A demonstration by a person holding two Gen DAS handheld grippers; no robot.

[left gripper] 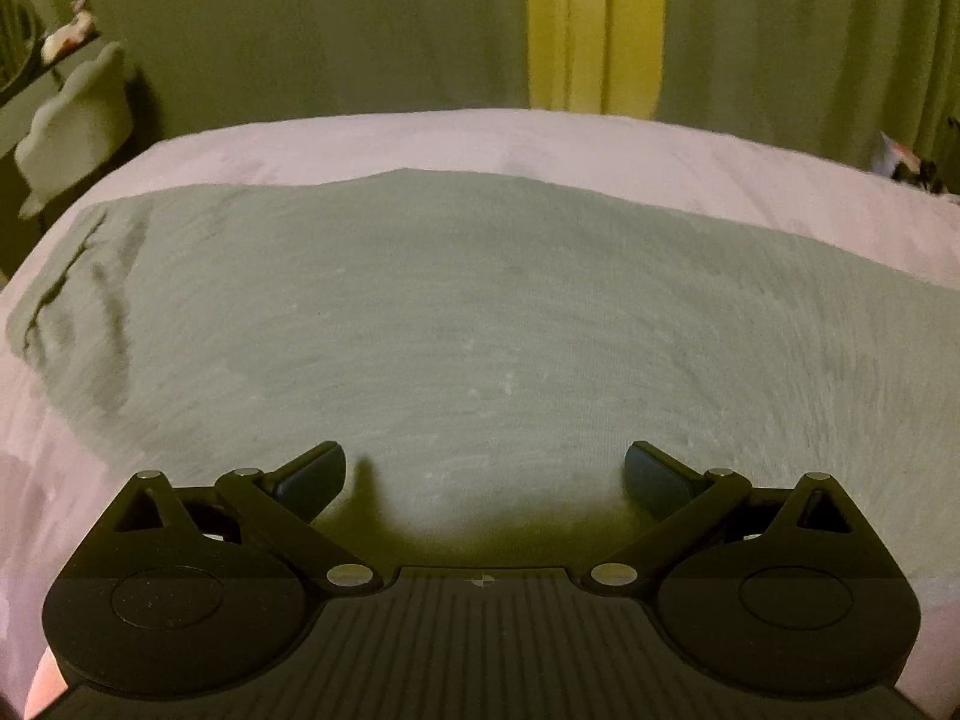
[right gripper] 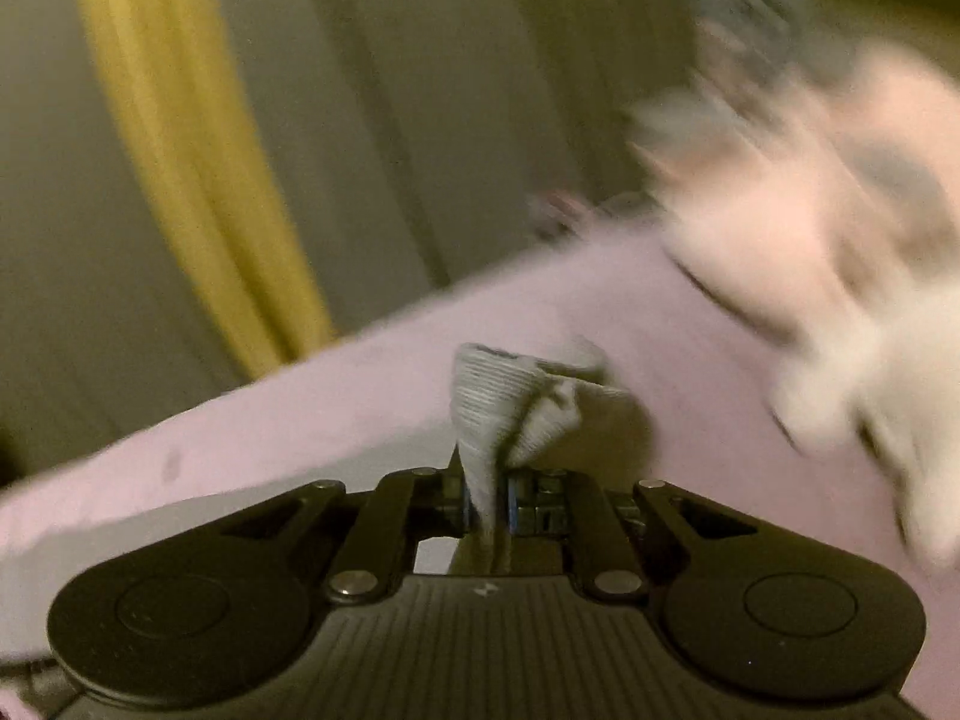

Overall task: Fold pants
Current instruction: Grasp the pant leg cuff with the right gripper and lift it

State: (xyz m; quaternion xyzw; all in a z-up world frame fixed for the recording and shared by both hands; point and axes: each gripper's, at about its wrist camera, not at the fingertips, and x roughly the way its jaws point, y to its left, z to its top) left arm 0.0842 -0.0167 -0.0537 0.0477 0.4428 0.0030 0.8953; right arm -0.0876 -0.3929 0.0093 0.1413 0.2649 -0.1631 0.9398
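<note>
The grey-green pants (left gripper: 456, 312) lie spread flat on a pink bed sheet (left gripper: 540, 138) in the left wrist view. My left gripper (left gripper: 485, 474) is open just above the near part of the pants and holds nothing. In the right wrist view my right gripper (right gripper: 487, 501) is shut on a bunched ribbed edge of the pants (right gripper: 510, 396), lifted above the pink sheet (right gripper: 270, 420). That view is blurred by motion.
Olive curtains with a yellow strip (left gripper: 594, 24) hang behind the bed. A pale chair (left gripper: 78, 120) stands at the left beside the bed. A blurred pale heap of fabric (right gripper: 840, 228) lies on the bed at the right.
</note>
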